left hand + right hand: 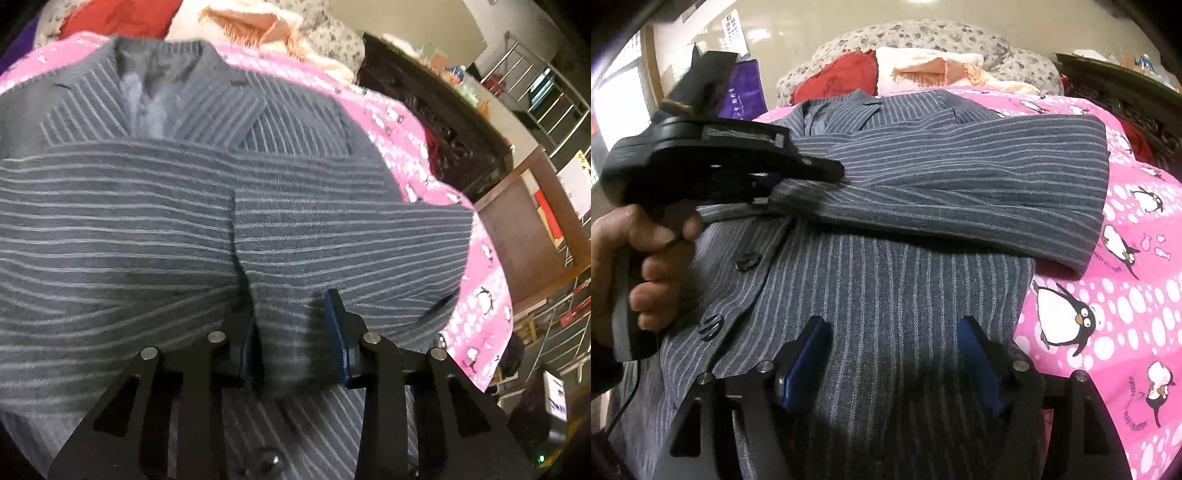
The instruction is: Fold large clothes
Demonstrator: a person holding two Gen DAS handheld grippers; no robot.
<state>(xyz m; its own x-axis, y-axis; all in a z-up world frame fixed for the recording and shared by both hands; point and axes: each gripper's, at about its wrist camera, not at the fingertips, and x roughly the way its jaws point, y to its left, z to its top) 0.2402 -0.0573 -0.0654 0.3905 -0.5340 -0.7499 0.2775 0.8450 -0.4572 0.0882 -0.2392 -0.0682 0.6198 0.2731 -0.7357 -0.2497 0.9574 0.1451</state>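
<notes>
A grey-blue pinstriped jacket (886, 288) lies front up on a pink penguin bedcover (1126, 295), collar at the far end. One sleeve (960, 177) lies folded across the chest, cuff to the right. My left gripper (295, 325) pinches a raised fold of that sleeve (147, 229) between its blue pads. In the right wrist view the left gripper (786, 184) comes in from the left, held by a person's hand (646, 266). My right gripper (892, 358) hangs open just above the jacket's lower body, with nothing between its fingers.
Floral pillows (923, 33), a red cloth (834, 81) and a peach fringed towel (938, 70) are piled at the head of the bed. Dark carved wooden furniture (436, 110) runs along the right side. A purple bag (746, 92) stands at the far left.
</notes>
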